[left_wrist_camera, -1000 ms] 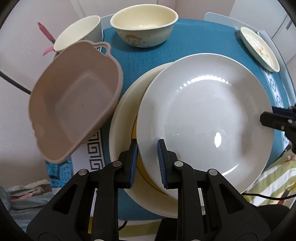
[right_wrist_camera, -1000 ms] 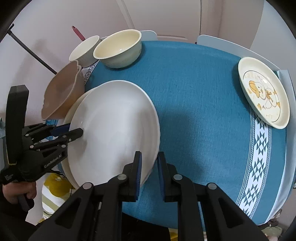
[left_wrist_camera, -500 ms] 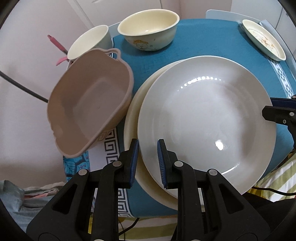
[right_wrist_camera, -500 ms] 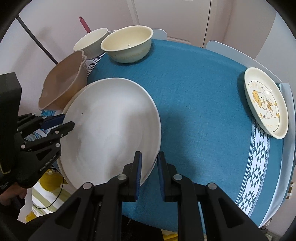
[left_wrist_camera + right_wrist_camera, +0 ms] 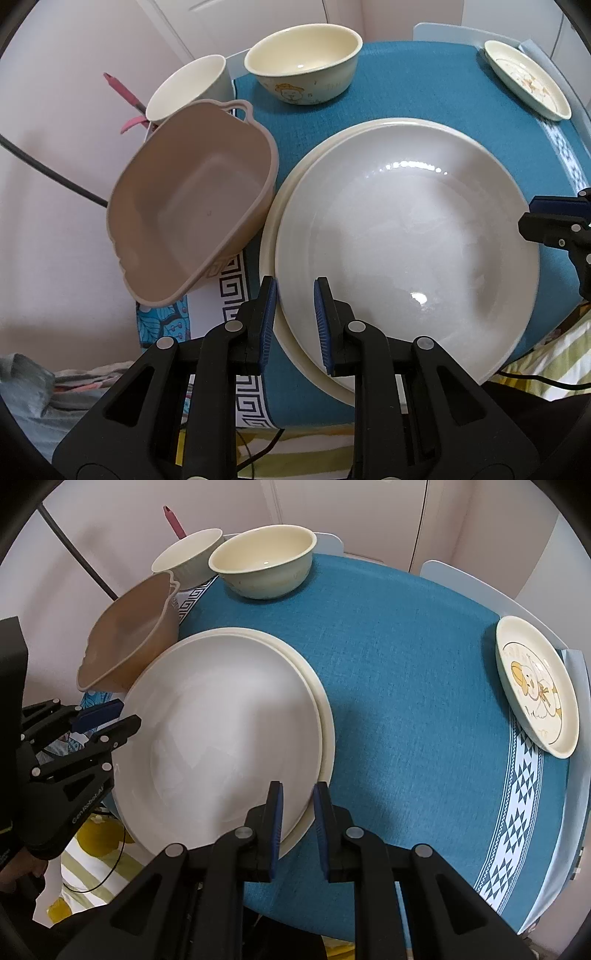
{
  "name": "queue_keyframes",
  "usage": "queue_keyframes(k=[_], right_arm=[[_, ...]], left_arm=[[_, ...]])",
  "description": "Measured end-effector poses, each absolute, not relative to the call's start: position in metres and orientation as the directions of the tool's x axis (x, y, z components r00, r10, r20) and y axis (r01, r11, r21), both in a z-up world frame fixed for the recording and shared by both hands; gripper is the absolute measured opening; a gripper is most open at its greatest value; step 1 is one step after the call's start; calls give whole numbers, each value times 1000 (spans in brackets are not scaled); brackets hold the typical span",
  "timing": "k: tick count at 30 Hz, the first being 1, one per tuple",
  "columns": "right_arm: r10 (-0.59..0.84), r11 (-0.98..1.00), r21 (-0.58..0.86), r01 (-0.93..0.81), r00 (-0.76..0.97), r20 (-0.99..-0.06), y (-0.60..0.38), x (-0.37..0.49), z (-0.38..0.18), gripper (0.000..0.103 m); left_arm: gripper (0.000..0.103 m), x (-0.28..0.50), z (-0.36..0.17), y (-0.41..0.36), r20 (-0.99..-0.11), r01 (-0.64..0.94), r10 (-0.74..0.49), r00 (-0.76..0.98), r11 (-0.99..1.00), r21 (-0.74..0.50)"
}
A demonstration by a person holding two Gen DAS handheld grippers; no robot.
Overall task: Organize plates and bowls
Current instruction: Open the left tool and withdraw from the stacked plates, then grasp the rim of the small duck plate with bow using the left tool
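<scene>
White plate (image 5: 406, 236), pinched at opposite rims by left gripper (image 5: 294, 325) and right gripper (image 5: 297, 821), could slide off the cream plate (image 5: 325, 716) underneath if released off-centre.

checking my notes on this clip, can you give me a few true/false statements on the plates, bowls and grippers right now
1. Both grippers clamp the rim of the white plate. True: left gripper, right gripper, on opposite edges.
2. The white plate lies straight on the blue tablecloth. False: a cream plate is under it.
3. The cartoon plate is stacked on the white plate. False: it sits apart, at the table's edge.
4. The tan basin is beside the plates. True.
5. The cream bowl is upside down. False: it stands upright.
</scene>
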State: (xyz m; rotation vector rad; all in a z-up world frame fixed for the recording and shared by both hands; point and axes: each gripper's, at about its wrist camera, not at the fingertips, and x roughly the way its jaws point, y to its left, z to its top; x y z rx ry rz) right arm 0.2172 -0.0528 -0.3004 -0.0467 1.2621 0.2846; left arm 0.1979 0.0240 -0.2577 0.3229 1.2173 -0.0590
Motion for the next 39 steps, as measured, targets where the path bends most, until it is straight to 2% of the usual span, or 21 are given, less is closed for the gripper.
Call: queue_keyframes(k=[8,9,10,11,12,13,14,15,19,28,31,37,39], right_arm=[[256,963,202,-178,366,-895,-79,212,-263,16],[259,964,210,-165,380,-888,-85,210,-257,16],[257,965,212,-155,392,-883,-89,208,-252,16],[251,968,212,-137,410,-877,-95,204,-246,21],[244,970,212,-121,427,-871,-101,201,-241,42],[238,971,214,-104,446,-863,-107,199,-236,59],[235,971,224,-80,473,-849,-115,194,-231,95],[236,969,241,-55,504,-831,-124,189,-225,103],[185,961,267,68,556,-811,-159,174,-214,103],[-88,901,190,389,595,-799,-243,157,-180,103],[-62,874,243,421,593,-803,-272,170,-185,103],[34,793,381,476,590,-807,-320,205,-232,103],[87,745,454,489,603,-793,-334,215,-254,95]], left_arm=[[20,204,-195,22,-893,215,-13,450,972,95],[32,204,-182,19,-881,217,-35,472,973,78],[67,206,-174,16,-872,220,-47,487,973,70],[86,206,-165,14,-859,223,-59,509,973,66],[103,206,-153,10,-824,228,-74,562,971,68],[103,203,-145,7,-801,234,-83,592,970,72],[103,204,-138,2,-782,253,-96,616,964,80],[103,207,-133,-5,-777,277,-107,620,957,89],[103,228,-121,-32,-777,368,-192,600,928,54],[103,299,-118,-127,-775,614,-424,468,787,-60],[103,328,-133,-162,-800,666,-482,358,732,-142],[101,378,-185,-214,-863,702,-443,244,695,-158],[94,389,-202,-223,-871,700,-436,225,694,-167]])
